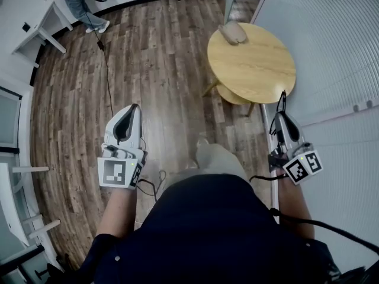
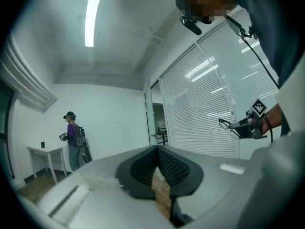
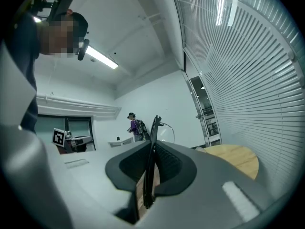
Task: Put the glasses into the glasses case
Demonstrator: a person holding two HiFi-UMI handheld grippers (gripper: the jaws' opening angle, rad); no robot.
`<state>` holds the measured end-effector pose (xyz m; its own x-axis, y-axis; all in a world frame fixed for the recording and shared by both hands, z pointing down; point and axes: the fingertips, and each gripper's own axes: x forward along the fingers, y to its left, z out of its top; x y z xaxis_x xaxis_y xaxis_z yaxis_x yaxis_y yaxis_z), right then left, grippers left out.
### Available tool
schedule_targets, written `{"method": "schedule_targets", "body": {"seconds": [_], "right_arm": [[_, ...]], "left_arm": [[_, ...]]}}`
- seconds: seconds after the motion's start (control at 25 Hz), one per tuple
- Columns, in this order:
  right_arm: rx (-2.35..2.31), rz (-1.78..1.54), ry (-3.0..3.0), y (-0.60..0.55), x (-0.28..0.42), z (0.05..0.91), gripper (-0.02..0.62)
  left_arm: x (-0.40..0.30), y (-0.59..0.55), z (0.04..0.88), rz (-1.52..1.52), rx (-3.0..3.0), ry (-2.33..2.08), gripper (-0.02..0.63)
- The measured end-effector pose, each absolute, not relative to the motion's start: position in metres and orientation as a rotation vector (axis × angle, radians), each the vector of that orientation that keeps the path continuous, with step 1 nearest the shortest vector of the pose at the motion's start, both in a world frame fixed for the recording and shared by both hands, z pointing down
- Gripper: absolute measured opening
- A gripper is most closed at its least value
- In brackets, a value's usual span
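Note:
A beige glasses case (image 1: 233,33) lies at the far edge of the round wooden table (image 1: 260,70). My right gripper (image 1: 283,116) hovers by the table's near right edge, shut on thin black glasses (image 1: 282,102) that stick out past its tips. In the right gripper view the glasses (image 3: 153,128) stand edge-on between the shut jaws of the right gripper (image 3: 153,144), one lens showing beyond. My left gripper (image 1: 134,108) is held over the wood floor, well left of the table, jaws shut on nothing. The left gripper view shows the left gripper (image 2: 157,148) pressed together, with the right gripper (image 2: 248,125) beyond it.
A wall of white blinds (image 1: 331,46) runs along the right. A black cable (image 1: 109,93) trails across the wood floor. A person in purple (image 1: 80,2) stands by a white desk (image 1: 41,28) at the far left. White furniture legs (image 1: 26,218) line the left edge.

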<state>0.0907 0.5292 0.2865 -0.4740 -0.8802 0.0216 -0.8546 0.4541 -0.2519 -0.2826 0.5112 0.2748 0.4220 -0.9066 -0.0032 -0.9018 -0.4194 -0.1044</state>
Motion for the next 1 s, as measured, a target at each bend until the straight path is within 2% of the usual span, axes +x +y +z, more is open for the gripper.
{"method": "schedule_targets", "body": {"seconds": [0.44,0.72,1.0], "right_arm": [[-1.467,-0.343,2.664,0.436,0.042,0.287,0.034],[-1.428,-0.395,2.708,0.376,0.029,0.289,0.034],[-1.396,-0.406,2.707,0.311,0.044,0.287,0.034]], "left_arm": [[-0.335,0.466,0.290,-0.102,-2.542,1.784,0.003],[-0.342,0.417,0.294,-0.110,-2.558,1.828,0.003],[-0.320,0.352,0.269,-0.166,-2.523,1.817,0.003]]}}
